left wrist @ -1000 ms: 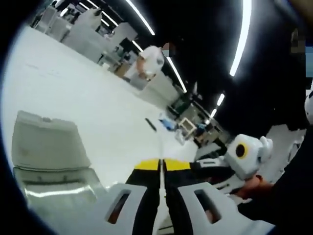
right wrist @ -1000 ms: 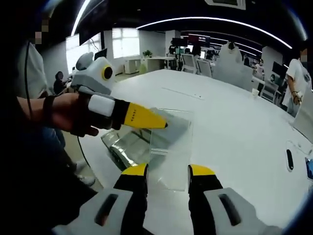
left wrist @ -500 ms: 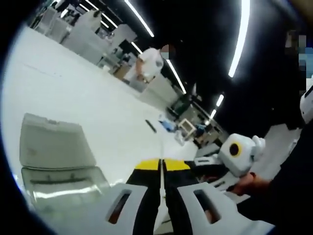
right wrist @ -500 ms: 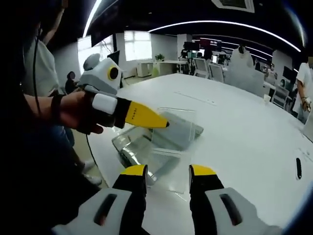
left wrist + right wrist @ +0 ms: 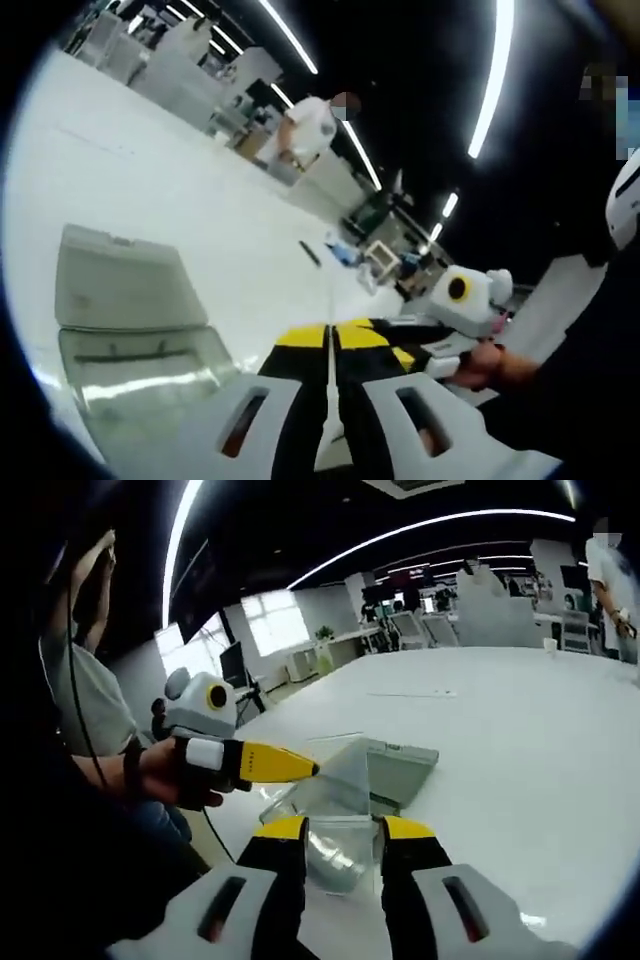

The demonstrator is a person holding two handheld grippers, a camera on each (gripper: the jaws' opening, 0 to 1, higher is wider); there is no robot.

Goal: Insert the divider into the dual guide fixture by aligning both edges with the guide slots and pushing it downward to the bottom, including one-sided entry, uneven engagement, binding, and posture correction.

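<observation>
The clear divider (image 5: 343,783) hangs above the white table, pinched at its upper left corner by my left gripper (image 5: 306,770), which is shut on it. In the left gripper view the divider (image 5: 329,300) shows edge-on as a thin pale line between the yellow-tipped jaws of the left gripper (image 5: 330,336). The grey and clear guide fixture (image 5: 398,767) lies on the table behind the sheet; it also sits at the lower left as the fixture (image 5: 128,325). My right gripper (image 5: 343,830) is open, its jaws on either side of the divider's lower edge. The right gripper (image 5: 405,352) comes in beside the left jaws.
The white table (image 5: 530,730) stretches wide to the right and beyond the fixture. A dark pen-like object (image 5: 309,254) lies farther out on the table (image 5: 150,190). A person in white (image 5: 305,125) stands at the far end. The holder's hand (image 5: 165,775) and body stand at the left.
The right view has dropped and swung, so the fixture sits farther back. The right gripper has drawn closer to the left jaws. The left gripper has stayed shut on the divider.
</observation>
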